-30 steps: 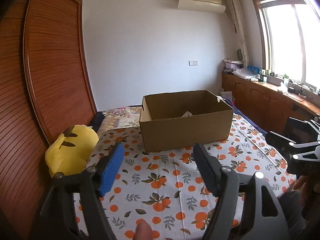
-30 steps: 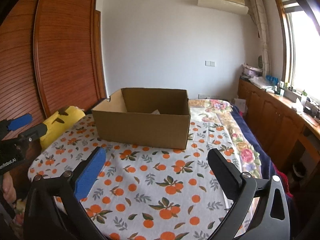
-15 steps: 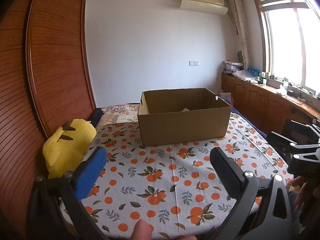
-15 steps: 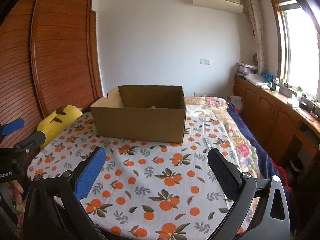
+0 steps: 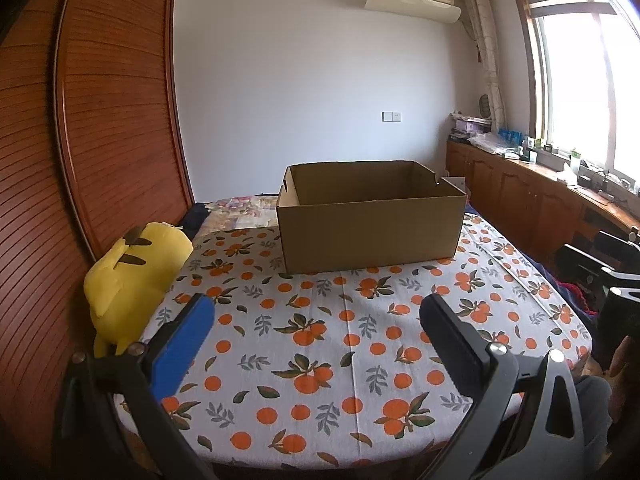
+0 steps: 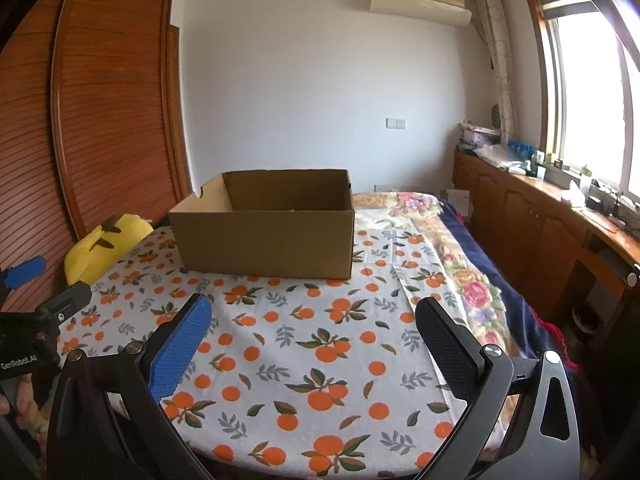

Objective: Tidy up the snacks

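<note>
Left wrist view shows my left gripper (image 5: pixel 316 320) with its jaws spread wide and nothing between them, one blue pad (image 5: pixel 182 346) on the left finger and a black pad on the other. It hangs over the near part of the white tablecloth printed with oranges and leaves (image 5: pixel 348 344). My landmark is the open brown cardboard box (image 5: pixel 370 226), which sits on the far part of that cloth, well beyond the fingertips. Of its inside I see only bare walls, so I cannot tell whether any snacks lie in it, and none lie on the cloth in front of it. Left of the box, off the cloth's edge, a yellow plush toy with dark ear tips (image 5: pixel 134 284) leans near the reddish slatted wooden wardrobe door (image 5: pixel 112 120). Right of the box runs a long wooden cabinet under the window (image 5: pixel 532 196).

From the right wrist view, my right gripper (image 6: pixel 314 318) is likewise wide apart and empty, over the same cloth in front of the box (image 6: pixel 266 226). Here the left gripper (image 6: pixel 36 292) shows at the frame's left edge, well left of the box, with my hand (image 6: pixel 16 394) below it. Behind and right of the box lies a floral blanket (image 6: pixel 444 248).
</note>
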